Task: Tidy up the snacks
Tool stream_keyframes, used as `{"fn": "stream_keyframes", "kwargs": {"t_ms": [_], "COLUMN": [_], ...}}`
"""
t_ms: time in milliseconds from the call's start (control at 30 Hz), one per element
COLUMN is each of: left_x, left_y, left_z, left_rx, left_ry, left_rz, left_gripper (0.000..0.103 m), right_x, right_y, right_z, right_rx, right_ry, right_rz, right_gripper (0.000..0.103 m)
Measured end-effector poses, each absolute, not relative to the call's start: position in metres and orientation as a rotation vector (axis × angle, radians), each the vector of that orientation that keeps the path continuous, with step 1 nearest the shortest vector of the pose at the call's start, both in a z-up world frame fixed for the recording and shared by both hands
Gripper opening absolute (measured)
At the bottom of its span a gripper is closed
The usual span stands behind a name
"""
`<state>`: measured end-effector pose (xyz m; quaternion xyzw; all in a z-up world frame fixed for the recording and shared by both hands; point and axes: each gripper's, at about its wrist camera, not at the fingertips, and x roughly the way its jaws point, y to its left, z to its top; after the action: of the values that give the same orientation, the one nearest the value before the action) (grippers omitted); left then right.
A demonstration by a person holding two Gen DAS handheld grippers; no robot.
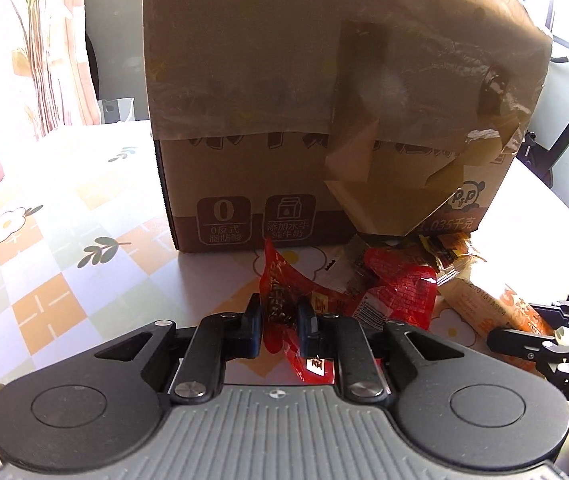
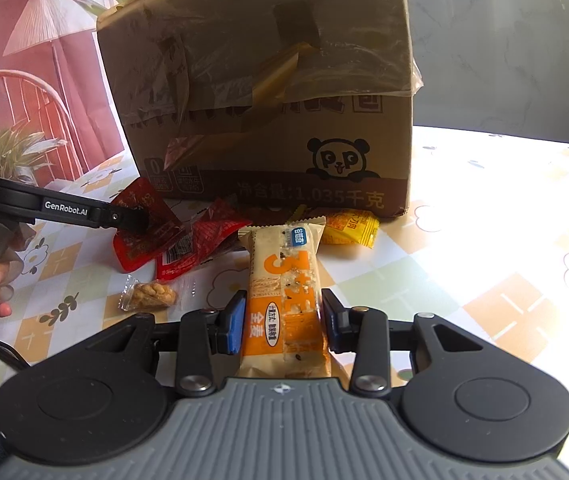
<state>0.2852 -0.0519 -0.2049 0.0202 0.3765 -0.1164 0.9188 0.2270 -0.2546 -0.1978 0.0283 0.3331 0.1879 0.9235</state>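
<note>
A brown cardboard box point(image 1: 324, 100) stands on the table, also in the right wrist view point(image 2: 268, 92). Snack packets lie in front of it. My left gripper point(image 1: 280, 312) is shut on a red snack packet point(image 1: 280, 292), which also shows in the right wrist view point(image 2: 144, 232). My right gripper point(image 2: 282, 316) straddles a long orange-and-white cracker bar point(image 2: 284, 292), its pads close to the bar's sides with a small gap showing on each. The bar also shows in the left wrist view point(image 1: 496, 300). A second red packet point(image 1: 396, 292) lies beside the first.
A yellow packet point(image 2: 348, 226) lies by the box's right corner. A small clear-wrapped walnut snack point(image 2: 150, 296) lies left of the bar. The table has a flowered checked cloth point(image 2: 484, 240). A chair point(image 2: 32, 96) and a plant stand at the left.
</note>
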Motion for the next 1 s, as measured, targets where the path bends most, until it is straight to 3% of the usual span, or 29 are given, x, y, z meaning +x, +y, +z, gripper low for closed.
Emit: {"fn": "stream_keyframes", "kwargs": {"t_ms": [567, 1000], "left_x": [0.257, 0.242], "left_y": [-0.022, 0.0], "left_z": [-0.175, -0.098], "left_rx": [0.062, 0.086], "left_ry": [0.704, 0.473], "left_rz": [-0.247, -0.24], "left_gripper": [0.018, 0.018], "right_x": [0.213, 0.202], "right_y": [-0.258, -0.273], "right_z": [-0.184, -0.09], "right_rx": [0.065, 0.104], "right_ry": [0.641, 0.403], "right_rz": [0.369, 0.374], "right_gripper": [0.039, 0.039]}}
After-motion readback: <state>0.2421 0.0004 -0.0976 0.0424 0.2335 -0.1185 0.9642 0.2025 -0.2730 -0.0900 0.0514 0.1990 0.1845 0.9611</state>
